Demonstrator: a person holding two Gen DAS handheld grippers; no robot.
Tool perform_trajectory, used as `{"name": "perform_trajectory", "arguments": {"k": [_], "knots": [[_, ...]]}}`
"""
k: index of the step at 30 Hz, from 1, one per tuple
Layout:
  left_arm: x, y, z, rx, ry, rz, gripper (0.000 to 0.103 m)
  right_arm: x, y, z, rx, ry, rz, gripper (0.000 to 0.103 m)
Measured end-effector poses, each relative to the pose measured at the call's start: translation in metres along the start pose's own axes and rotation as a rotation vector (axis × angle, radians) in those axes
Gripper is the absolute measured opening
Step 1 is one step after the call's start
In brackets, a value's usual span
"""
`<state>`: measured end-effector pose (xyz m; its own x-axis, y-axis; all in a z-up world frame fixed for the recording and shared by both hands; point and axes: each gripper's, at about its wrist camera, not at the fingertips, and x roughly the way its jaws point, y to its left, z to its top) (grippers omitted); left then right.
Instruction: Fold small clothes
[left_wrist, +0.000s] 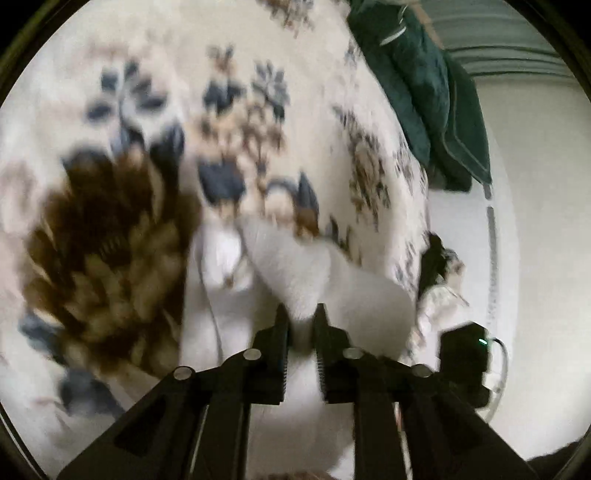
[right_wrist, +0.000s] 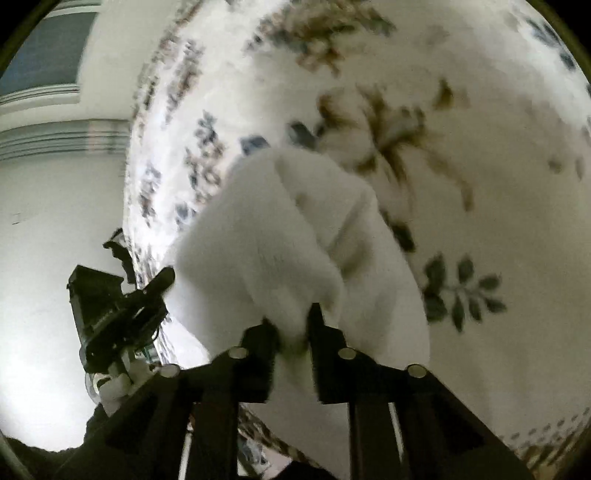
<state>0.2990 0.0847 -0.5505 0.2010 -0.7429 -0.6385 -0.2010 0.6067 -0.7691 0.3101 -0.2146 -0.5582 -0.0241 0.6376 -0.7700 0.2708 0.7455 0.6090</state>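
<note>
The left gripper (left_wrist: 302, 314) pinches a bunched edge of the white garment (left_wrist: 314, 266); the right gripper (right_wrist: 291, 317) clamps another part of that cloth, which sags over the floral blanket (right_wrist: 480, 147). Motion blur hides the garment's outline. Farther right, a dark green cushion (left_wrist: 417, 85) lies at the blanket's edge.
</note>
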Motion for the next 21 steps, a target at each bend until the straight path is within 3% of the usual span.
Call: {"name": "perform_trajectory", "arguments": {"k": [2,4,7,8,9,10,11,16,21], "knots": [[-0.002,0.001,-0.016,-0.001,0.022,-0.006,0.062,0.000,-0.009,-0.010,0.014,0.049,-0.009,0.051],[-0.006,0.000,-0.033,0.010,0.021,-0.014,0.066,-0.003,-0.016,-0.028,0.003,0.084,-0.019,0.060],[0.011,0.012,-0.063,-0.028,0.085,-0.014,0.066,0.010,-0.037,-0.051,0.042,0.149,-0.038,0.061],[0.018,0.015,-0.072,-0.038,0.093,-0.006,0.063,0.014,-0.043,-0.057,0.061,0.161,-0.035,0.058],[0.024,0.016,-0.082,-0.039,0.091,0.009,0.060,0.017,-0.047,-0.065,0.071,0.160,-0.023,0.047],[0.025,0.016,-0.088,-0.036,0.080,0.021,0.024,0.017,-0.049,-0.069,0.078,0.158,-0.017,0.013],[0.026,0.013,-0.095,-0.038,0.082,0.041,0.007,0.016,-0.048,-0.074,0.090,0.154,0.006,0.013],[-0.011,0.003,-0.113,-0.051,0.002,0.033,0.007,-0.001,-0.029,-0.098,0.073,0.140,0.031,0.012],[-0.014,0.018,-0.130,-0.048,0.072,0.070,0.008,0.013,-0.036,-0.107,0.039,0.234,-0.098,0.013]]}}
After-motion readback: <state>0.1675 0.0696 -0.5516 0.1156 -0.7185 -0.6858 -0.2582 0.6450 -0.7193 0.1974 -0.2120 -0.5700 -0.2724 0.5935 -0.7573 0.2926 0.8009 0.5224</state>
